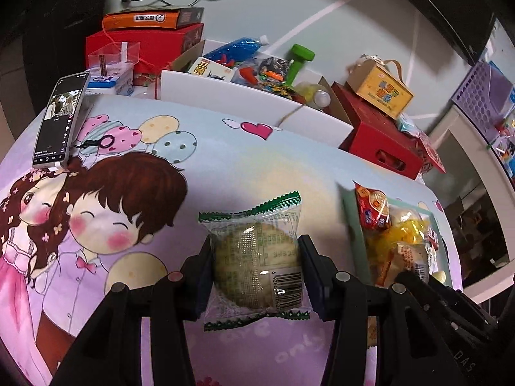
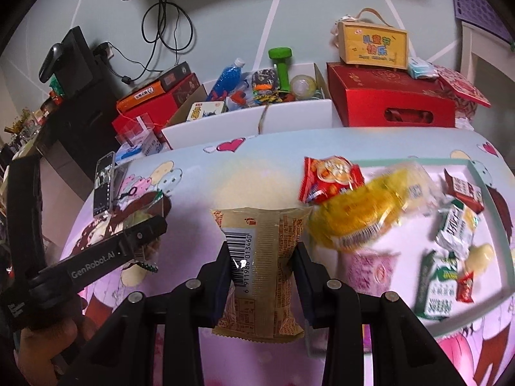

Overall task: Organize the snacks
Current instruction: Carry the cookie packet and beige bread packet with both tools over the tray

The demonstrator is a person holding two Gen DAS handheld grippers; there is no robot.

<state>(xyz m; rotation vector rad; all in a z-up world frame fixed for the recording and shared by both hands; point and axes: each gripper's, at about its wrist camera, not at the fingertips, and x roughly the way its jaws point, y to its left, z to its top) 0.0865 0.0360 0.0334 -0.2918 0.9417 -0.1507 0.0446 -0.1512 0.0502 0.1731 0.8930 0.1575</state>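
Note:
My left gripper (image 1: 256,265) is shut on a round cake in a clear wrapper with green edges (image 1: 254,254), held over the cartoon tablecloth (image 1: 128,193). My right gripper (image 2: 262,265) is shut on a tan snack packet with a barcode (image 2: 260,270). To its right a pale green tray (image 2: 492,199) holds a red packet (image 2: 331,177), a blurred yellow packet (image 2: 357,215), green-white packets (image 2: 437,283) and small sweets. The tray also shows in the left wrist view (image 1: 349,212) at the right. The left gripper shows at the left of the right wrist view (image 2: 141,234).
A phone (image 1: 61,119) lies at the table's far left. Behind the table stand a white box of toys (image 1: 244,96), red boxes (image 2: 389,99), a yellow gift box (image 2: 373,43) and a green dumbbell (image 2: 281,64). A white cabinet (image 1: 466,209) stands at the right.

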